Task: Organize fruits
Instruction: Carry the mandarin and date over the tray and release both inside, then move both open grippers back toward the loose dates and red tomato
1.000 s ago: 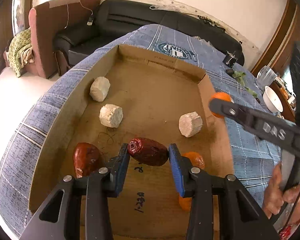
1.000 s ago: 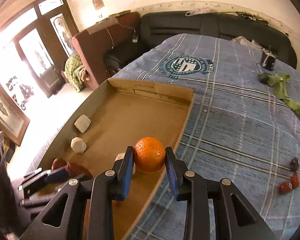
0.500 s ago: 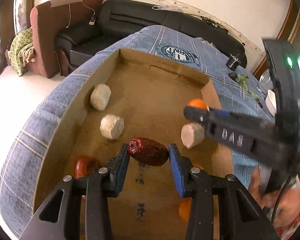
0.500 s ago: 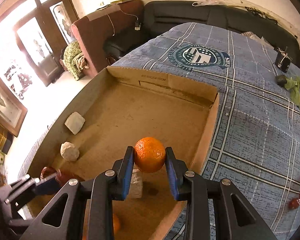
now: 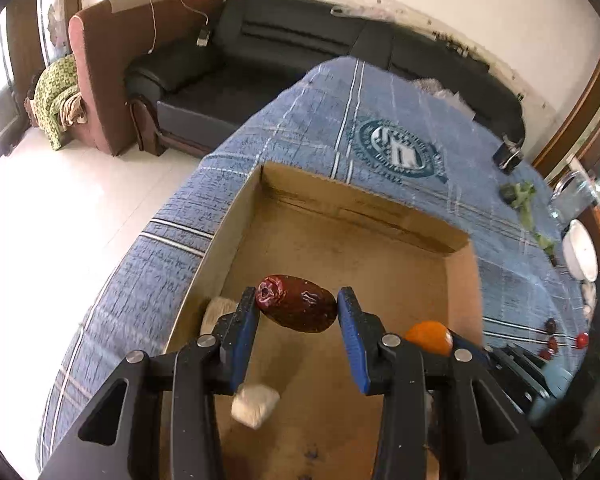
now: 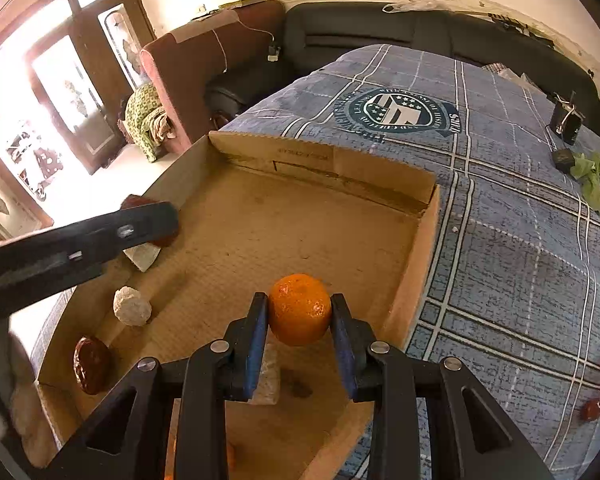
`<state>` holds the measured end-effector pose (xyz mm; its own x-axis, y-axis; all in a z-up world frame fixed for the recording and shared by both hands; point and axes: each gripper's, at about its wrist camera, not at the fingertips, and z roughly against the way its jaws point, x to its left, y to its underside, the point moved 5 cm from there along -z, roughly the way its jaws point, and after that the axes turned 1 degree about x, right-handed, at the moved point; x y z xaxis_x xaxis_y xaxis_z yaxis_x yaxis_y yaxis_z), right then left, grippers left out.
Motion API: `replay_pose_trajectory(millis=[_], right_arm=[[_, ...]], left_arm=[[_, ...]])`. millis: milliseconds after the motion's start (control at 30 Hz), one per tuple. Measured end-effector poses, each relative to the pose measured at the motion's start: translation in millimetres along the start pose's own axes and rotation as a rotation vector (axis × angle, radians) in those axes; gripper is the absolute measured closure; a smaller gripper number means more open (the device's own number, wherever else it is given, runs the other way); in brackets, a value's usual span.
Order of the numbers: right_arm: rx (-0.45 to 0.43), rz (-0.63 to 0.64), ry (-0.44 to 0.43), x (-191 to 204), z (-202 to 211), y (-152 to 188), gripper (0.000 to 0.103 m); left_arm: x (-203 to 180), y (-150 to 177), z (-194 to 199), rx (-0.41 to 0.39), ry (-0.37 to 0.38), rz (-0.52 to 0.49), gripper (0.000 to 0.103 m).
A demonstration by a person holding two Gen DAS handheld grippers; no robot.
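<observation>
Bright daylight blows out the doorway (image 6: pixel 28 128); fisheye bends the edges; left view slightly blurred.

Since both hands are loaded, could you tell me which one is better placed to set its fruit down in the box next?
Probably the left: its date hangs well inside the box, near the other date.

Box (image 6: pixel 414 280) on table (image 6: pixel 520 264); orange (image 6: pixel 299 309) above box floor (date (image 6: pixel 92 364) inside, left).
</observation>
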<state>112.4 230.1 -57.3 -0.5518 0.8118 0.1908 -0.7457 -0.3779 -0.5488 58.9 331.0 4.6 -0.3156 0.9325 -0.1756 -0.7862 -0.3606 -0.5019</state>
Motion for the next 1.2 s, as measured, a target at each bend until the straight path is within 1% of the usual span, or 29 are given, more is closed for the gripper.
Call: replay_pose_trajectory(millis=[133,333,400,433,467,500,533,567,600,700,767,867,900,933,967,1000,1100,1167,1200], right_arm=[[0.007,0.013,0.002,2,-4,0,0.068],[0.002,0.029,0.011,5,-7,-1,0.068],[-0.003,0.038,0.018,6,-7,-1,0.067],[-0.004,0.04,0.021,7,-7,-1,0.067],[-0.007,0.039,0.019,7,-7,-1,0.063],[-0.012,0.034,0.015,7,-6,-2,0.056],[-0.023,0.029,0.008,7,-4,-2,0.053],[-0.035,0.024,0.006,6,0,-3,0.048],[-0.05,0.021,0.006,5,4,-4,0.046],[-0.086,0.014,-0.006,4,21,-7,0.046],[-0.115,0.011,-0.012,1,36,-8,0.046],[-0.153,-0.006,-0.015,-9,62,-2,0.043],[-0.165,-0.018,-0.014,-15,72,2,0.041],[-0.173,-0.03,-0.011,-20,81,7,0.04],[-0.182,-0.044,-0.006,-27,89,13,0.039],[-0.188,-0.063,0.002,-35,98,20,0.039],[-0.203,-0.136,0.012,-59,121,45,0.039],[-0.217,-0.195,0.019,-73,135,63,0.039],[-0.229,-0.229,0.031,-82,144,73,0.039]], left_arm=[[3,-2,-20,0.047,-0.023,0.005,0.064],[5,-3,-26,0.046,-0.027,0.013,0.064],[5,-3,-26,0.046,-0.014,0.018,0.06],[4,-3,-25,0.046,-0.006,0.022,0.056],[4,-2,-23,0.041,0.004,0.027,0.054],[5,-2,-20,0.035,0.011,0.031,0.054],[6,-3,-15,0.024,0.016,0.037,0.054],[7,-3,-8,0.007,0.024,0.044,0.053],[7,-3,-1,-0.007,0.033,0.048,0.053],[7,-2,25,-0.063,0.051,0.051,0.05],[7,1,46,-0.109,0.06,0.047,0.042],[1,9,76,-0.171,0.079,0.034,0.037],[-2,13,84,-0.186,0.089,0.029,0.036],[-8,20,94,-0.203,0.1,0.021,0.032],[-11,23,99,-0.211,0.104,0.016,0.029],[-17,29,104,-0.22,0.109,0.009,0.028],[-39,48,114,-0.235,0.114,-0.016,0.022],[-56,64,117,-0.242,0.11,-0.026,0.015],[-61,69,117,-0.243,0.114,-0.028,0.015]])
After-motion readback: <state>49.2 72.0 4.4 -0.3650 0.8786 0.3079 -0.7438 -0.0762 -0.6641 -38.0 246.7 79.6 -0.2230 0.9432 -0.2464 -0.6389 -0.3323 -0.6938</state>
